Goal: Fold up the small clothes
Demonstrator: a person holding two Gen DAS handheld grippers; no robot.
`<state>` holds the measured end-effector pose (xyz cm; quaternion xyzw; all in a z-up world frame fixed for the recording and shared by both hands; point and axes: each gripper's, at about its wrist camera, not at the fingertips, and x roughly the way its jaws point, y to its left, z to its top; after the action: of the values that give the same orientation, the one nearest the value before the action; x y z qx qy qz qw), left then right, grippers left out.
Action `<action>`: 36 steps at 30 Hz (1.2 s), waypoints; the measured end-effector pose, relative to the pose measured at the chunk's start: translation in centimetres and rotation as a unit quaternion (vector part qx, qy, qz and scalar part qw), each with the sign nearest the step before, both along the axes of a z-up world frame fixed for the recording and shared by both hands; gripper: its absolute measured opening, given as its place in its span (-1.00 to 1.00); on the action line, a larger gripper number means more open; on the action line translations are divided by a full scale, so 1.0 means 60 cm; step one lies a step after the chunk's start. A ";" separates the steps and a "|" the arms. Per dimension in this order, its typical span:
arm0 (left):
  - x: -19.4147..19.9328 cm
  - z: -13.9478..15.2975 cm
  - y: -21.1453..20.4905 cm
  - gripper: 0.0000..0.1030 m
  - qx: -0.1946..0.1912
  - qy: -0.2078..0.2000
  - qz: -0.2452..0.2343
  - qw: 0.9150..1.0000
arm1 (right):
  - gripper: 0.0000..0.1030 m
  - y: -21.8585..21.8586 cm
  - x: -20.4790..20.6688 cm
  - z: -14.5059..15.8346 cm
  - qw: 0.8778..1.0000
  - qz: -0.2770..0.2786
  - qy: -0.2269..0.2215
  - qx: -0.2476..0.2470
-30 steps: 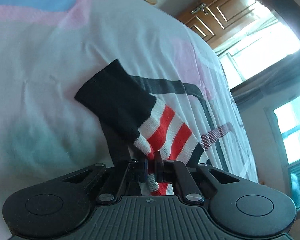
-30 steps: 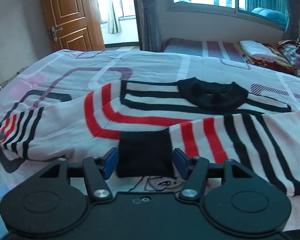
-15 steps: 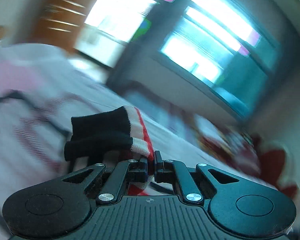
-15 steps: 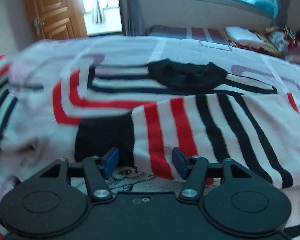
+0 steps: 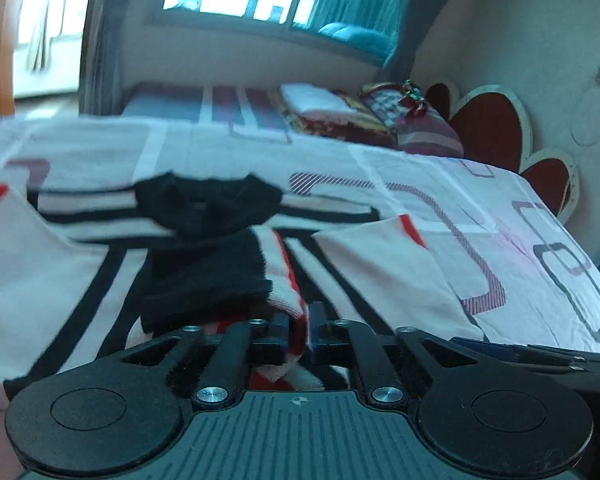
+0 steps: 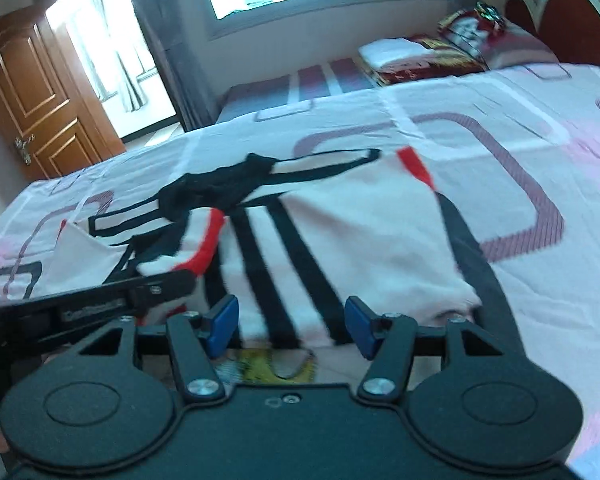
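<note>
Between the left gripper's (image 5: 298, 322) narrowly parted jaws sits the sleeve (image 5: 236, 276) of a small striped sweater (image 6: 340, 240): black ribbed cuff ahead of the fingers, red and white bands running back through the gap. Jaws have just been opening; fabric still lies between them, but whether the pads still press it cannot be told. Sleeve now lies across the garment's chest, cuff just below the black collar (image 5: 208, 204).

Right gripper (image 6: 292, 324), blue pads standing well apart, hovers low over the sweater's near edge with nothing between the fingers. Left gripper's arm shows at its left in the right wrist view.

Step in hand, as judged: one sleeve folded inward and being let go. Next move likely calls for backing the left fingers off without dragging the cuff, then pressing flat or taking up another edge.

Sweater is soft knit, white ground with black and red stripes, limp and prone to creasing; folded panel at right has a straight edge. It lies on a bedsheet (image 6: 520, 128), thin smooth cotton, white-pink with rounded rectangle outlines, faintly wrinkled.
</note>
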<state>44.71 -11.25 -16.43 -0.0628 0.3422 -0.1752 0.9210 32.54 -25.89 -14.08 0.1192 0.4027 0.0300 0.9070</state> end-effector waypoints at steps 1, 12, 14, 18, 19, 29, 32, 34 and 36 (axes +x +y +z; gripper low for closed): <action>-0.006 0.008 -0.002 -0.26 0.005 -0.010 -0.007 1.000 | 0.12 -0.006 -0.001 -0.001 1.000 -0.002 0.000 0.002; -0.070 0.073 -0.001 0.36 -0.005 -0.053 -0.077 0.996 | 0.12 -0.059 -0.016 0.001 1.000 -0.012 -0.004 0.004; -0.082 0.084 0.006 0.43 -0.003 -0.063 -0.091 0.994 | 0.12 -0.055 -0.014 0.003 1.000 -0.004 -0.006 0.005; -0.089 0.100 0.031 0.44 0.001 -0.068 -0.081 0.994 | 0.15 -0.040 -0.005 0.000 1.000 0.007 -0.002 0.005; -0.084 0.099 0.050 0.44 -0.001 -0.059 -0.058 0.997 | 0.15 -0.037 -0.002 -0.002 1.000 0.009 0.001 0.009; -0.061 -0.004 0.256 0.44 0.094 0.024 0.188 0.977 | 0.04 0.110 0.025 -0.012 0.991 0.104 -0.013 -0.078; -0.067 -0.042 0.267 0.44 0.109 0.044 0.184 0.976 | -0.48 0.142 0.043 -0.033 0.989 0.110 -0.006 -0.103; -0.073 -0.043 0.265 0.44 0.111 0.035 0.179 0.977 | -0.80 0.143 0.056 -0.032 0.991 0.097 -0.013 -0.095; -0.077 -0.030 0.273 0.44 0.097 0.031 0.181 0.978 | -0.86 0.120 0.061 -0.015 0.996 0.071 -0.024 -0.057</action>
<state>40.07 5.13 -18.25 -0.0390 0.3691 0.0304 0.9281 36.18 -18.66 -14.98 0.0374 0.3891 0.0738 0.9175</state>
